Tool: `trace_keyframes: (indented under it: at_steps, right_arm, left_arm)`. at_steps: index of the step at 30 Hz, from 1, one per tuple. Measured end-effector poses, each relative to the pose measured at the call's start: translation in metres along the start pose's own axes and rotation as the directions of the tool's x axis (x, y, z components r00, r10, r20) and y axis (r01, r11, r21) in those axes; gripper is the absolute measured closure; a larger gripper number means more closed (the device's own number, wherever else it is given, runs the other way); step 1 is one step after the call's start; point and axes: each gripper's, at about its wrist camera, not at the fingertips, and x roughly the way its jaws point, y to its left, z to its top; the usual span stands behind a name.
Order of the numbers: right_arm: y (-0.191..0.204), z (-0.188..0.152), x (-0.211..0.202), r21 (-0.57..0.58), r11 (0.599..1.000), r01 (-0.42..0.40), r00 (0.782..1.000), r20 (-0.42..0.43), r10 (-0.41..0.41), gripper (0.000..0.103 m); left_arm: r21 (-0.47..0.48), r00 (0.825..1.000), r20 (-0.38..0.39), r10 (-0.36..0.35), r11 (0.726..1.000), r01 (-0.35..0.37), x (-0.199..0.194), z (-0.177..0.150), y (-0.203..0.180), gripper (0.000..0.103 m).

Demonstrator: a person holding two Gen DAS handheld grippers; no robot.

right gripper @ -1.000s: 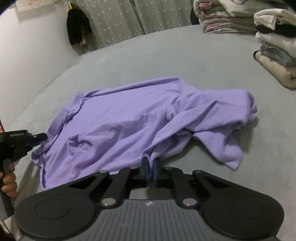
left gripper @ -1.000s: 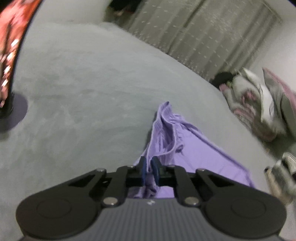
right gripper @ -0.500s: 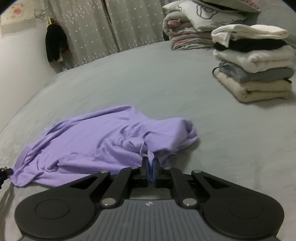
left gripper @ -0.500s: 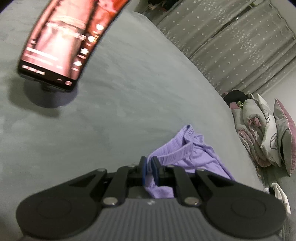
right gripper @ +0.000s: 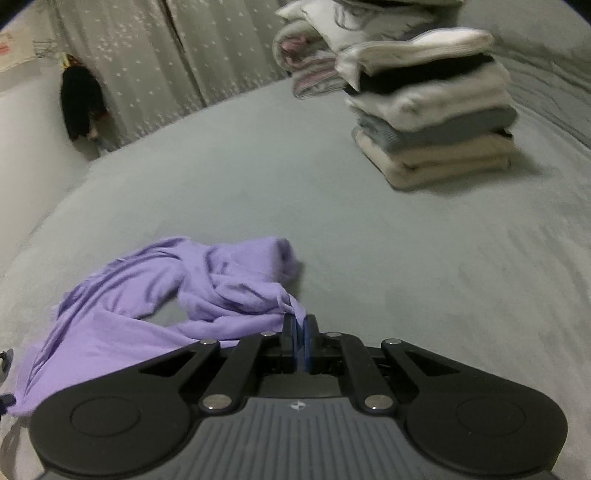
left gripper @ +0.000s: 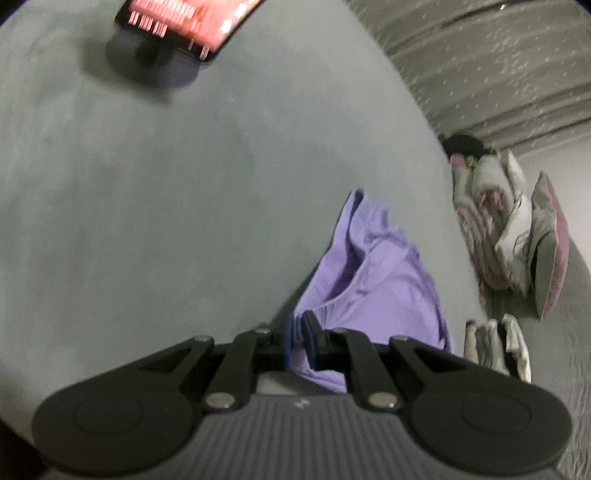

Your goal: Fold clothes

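Note:
A purple shirt (right gripper: pixel 155 295) lies crumpled on the grey bed (right gripper: pixel 406 266), stretched between both grippers. My right gripper (right gripper: pixel 300 325) is shut on a bunched edge of the purple shirt, low over the bed. In the left wrist view the purple shirt (left gripper: pixel 384 280) trails away from my left gripper (left gripper: pixel 301 328), which is shut on another edge of it. Only a tip of the left gripper shows at the far left edge of the right wrist view.
A stack of folded clothes (right gripper: pixel 432 107) stands on the bed at the right, with folded bedding (right gripper: pixel 314 51) behind it. A phone on a round stand (left gripper: pixel 177 33) sits at the far end in the left wrist view. Pillows (left gripper: pixel 517 236) lie near the curtains (right gripper: pixel 147 59).
Both grippers have pulled the purple shirt toward me; it is more bunched and narrower now. The folded stack looms closer in the right wrist view, and the phone has slid to the frame's top.

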Motion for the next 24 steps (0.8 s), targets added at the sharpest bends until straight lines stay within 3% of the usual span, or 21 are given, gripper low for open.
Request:
trace_keyframes:
  at_steps: [8, 11, 12, 13, 15, 17, 24]
  right_arm:
    - [-0.003, -0.016, 0.029, -0.048, 0.997, 0.060, 0.993, -0.095, -0.064, 0.098]
    - [-0.005, -0.011, 0.028, -0.036, 0.999, 0.039, 0.995, -0.094, -0.042, 0.097]
    - [-0.005, -0.009, 0.026, -0.027, 0.999, 0.029, 0.995, -0.093, -0.031, 0.097]
    - [-0.006, -0.008, 0.025, -0.018, 1.000, 0.018, 0.995, -0.093, -0.020, 0.093]
    - [-0.009, -0.003, 0.022, 0.008, 1.000, -0.002, 0.997, -0.083, 0.002, 0.082]
    - [-0.009, 0.001, 0.017, 0.031, 0.999, -0.013, 0.998, -0.057, 0.014, 0.065]
    - [0.004, 0.014, 0.009, 0.044, 0.999, -0.027, 1.000, -0.001, 0.027, 0.061]
  left_arm:
    - [0.094, 0.996, -0.047, 0.081, 0.993, -0.076, 0.010, -0.005, -0.010, 0.095]
    - [0.146, 0.995, -0.042, 0.092, 0.986, -0.085, 0.005, -0.003, -0.012, 0.090]
    - [0.156, 0.996, -0.026, 0.089, 0.984, -0.083, 0.001, -0.001, -0.014, 0.084]
    - [0.167, 0.996, -0.009, 0.084, 0.983, -0.082, -0.003, 0.001, -0.015, 0.079]
    - [0.209, 0.997, 0.041, 0.069, 0.975, -0.076, -0.010, 0.006, -0.025, 0.057]
    - [0.251, 0.994, 0.086, 0.061, 0.965, -0.080, -0.014, 0.010, -0.034, 0.053]
    - [0.263, 0.990, 0.121, 0.070, 0.960, -0.100, 0.012, 0.033, -0.049, 0.052]
